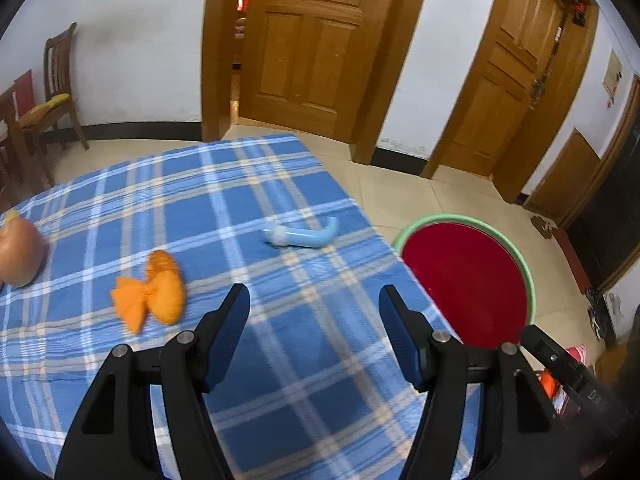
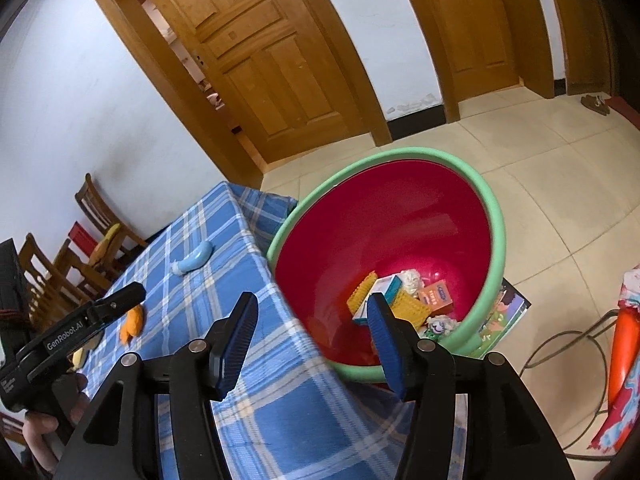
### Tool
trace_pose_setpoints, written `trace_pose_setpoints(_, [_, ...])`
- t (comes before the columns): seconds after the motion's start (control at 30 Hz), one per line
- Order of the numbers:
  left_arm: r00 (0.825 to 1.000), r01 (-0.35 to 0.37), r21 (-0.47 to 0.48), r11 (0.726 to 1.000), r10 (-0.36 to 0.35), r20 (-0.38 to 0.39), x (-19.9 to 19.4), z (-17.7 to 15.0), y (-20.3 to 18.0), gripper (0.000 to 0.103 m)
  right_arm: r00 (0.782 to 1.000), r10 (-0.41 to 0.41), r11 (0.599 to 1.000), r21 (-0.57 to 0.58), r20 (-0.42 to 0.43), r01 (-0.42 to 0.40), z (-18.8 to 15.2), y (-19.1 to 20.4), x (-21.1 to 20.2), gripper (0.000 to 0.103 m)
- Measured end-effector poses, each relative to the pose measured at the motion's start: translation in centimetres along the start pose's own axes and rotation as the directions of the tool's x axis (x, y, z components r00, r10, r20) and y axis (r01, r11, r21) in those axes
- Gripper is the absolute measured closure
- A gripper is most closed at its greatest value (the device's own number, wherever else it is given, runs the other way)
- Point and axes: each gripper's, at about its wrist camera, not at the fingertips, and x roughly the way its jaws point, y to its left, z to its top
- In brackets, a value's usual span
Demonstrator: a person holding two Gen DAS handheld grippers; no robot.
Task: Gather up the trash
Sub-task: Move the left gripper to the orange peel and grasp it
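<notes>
My left gripper (image 1: 314,300) hangs over the table (image 1: 280,360), jaws apart and empty; the orange wrapper (image 1: 154,290) lies just ahead to its left, long axis running away from me, and the blue tube (image 1: 300,234) lies crosswise farther on. My right gripper (image 2: 310,312), also empty, hangs by the bin (image 2: 400,220); only its view shows the trash inside.

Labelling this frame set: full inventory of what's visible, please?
table: 1, blue plaid cloth, under both tools
basin: 1, red with green rim, on floor beside table
trash in basin: several boxes and wrappers, mixed colours, at bottom
blue tube: 1, light blue, on cloth near basin side
orange bow: 1, orange, on cloth
apple: 1, reddish, cloth's far-left edge
doors: 2, wooden, back wall
chairs: several, wooden, by wall
left tool: open, empty, over cloth
right tool: open, empty, near basin
</notes>
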Motion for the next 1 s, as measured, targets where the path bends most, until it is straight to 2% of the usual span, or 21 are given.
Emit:
trace_pose_setpoints(0.23, [0.996, -0.088, -0.031, 0.996, 0.088, 0.012, 0.0, 0.1, 3.7, 0.036, 1.000, -0.005, 1.000, -0.026, -0.008, 0.004, -0.3, 1.3, 0.4, 0.045])
trace_pose_setpoints(0.47, [0.985, -0.171, -0.069, 0.983, 0.170, -0.021, 1.4, 0.1, 7.5, 0.036, 1.000, 0.000, 0.998, -0.058, -0.025, -0.001, -0.5, 2.8, 1.1, 0.045])
trace_pose_setpoints(0.9, [0.970, -0.233, -0.063, 0.970, 0.227, -0.092, 4.9, 0.1, 9.7, 0.036, 0.998, 0.027, 0.985, -0.167, -0.058, -0.036, 0.2, 6.6, 2.9, 0.045])
trace_pose_setpoints(1.0, [0.968, -0.240, -0.079, 0.967, 0.233, -0.087, 5.1, 0.0, 10.4, 0.048, 0.996, 0.033, 0.981, -0.188, -0.077, -0.047, 0.3, 7.6, 3.6, 0.045])
